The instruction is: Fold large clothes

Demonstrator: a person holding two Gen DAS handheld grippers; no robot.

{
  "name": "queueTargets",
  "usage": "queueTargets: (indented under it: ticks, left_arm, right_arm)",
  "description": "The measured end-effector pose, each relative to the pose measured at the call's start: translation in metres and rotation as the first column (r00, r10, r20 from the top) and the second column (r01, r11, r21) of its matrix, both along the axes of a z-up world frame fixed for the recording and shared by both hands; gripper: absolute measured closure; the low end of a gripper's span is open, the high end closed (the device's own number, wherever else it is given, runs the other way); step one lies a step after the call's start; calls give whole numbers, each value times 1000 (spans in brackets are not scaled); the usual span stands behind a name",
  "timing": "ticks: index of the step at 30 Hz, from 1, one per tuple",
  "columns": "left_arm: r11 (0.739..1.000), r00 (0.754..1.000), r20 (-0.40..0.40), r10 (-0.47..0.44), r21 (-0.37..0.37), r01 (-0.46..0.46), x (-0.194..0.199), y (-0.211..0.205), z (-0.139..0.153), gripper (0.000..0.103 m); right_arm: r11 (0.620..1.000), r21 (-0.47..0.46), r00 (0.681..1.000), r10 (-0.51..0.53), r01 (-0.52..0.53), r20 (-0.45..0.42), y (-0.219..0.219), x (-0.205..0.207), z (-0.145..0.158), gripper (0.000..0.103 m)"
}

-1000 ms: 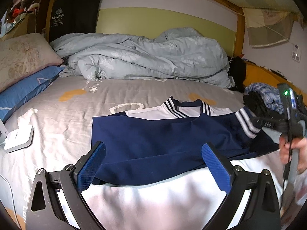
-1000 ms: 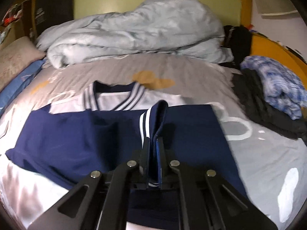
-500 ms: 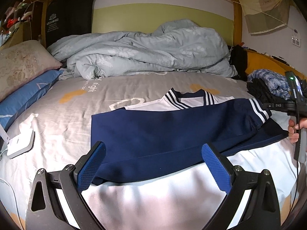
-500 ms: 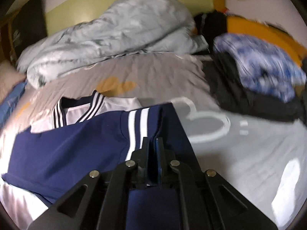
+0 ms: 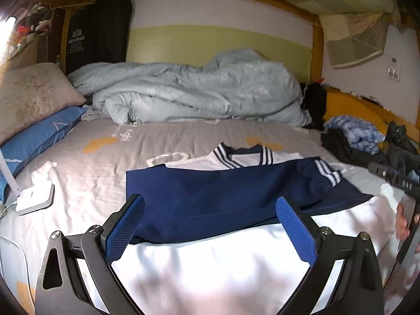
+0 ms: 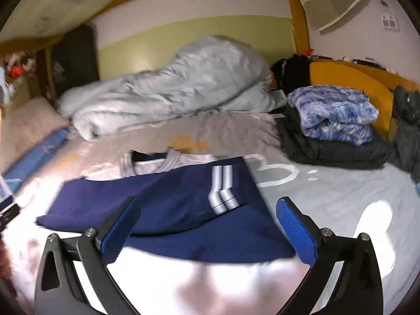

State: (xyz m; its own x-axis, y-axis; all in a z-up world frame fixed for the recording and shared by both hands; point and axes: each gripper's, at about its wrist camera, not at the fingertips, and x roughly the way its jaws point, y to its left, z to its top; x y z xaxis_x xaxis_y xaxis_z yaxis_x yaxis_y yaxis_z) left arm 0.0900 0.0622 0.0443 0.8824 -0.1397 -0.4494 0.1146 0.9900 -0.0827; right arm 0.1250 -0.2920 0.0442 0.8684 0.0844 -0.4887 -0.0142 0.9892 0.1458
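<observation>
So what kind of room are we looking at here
Most likely a bedroom, possibly a bunk or dorm bed: a rumpled pale blue duvet lies on a grey printed bedsheet, pillows are stacked at one side, and a wooden bed frame runs overhead.

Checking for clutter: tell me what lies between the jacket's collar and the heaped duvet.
In the left wrist view, only bare grey bedsheet with its printed orange patches lies between the jacket's striped collar and the pale blue duvet.
</observation>
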Motion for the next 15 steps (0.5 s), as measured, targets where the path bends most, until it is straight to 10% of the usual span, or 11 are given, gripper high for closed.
queueTargets:
  ticks: [15]
  left_arm:
    - [1000, 1000, 17, 19, 6, -19, -60, -9, -10, 1]
  right_arm:
    - [987, -106, 992, 121, -124, -32, 59, -76, -35, 0]
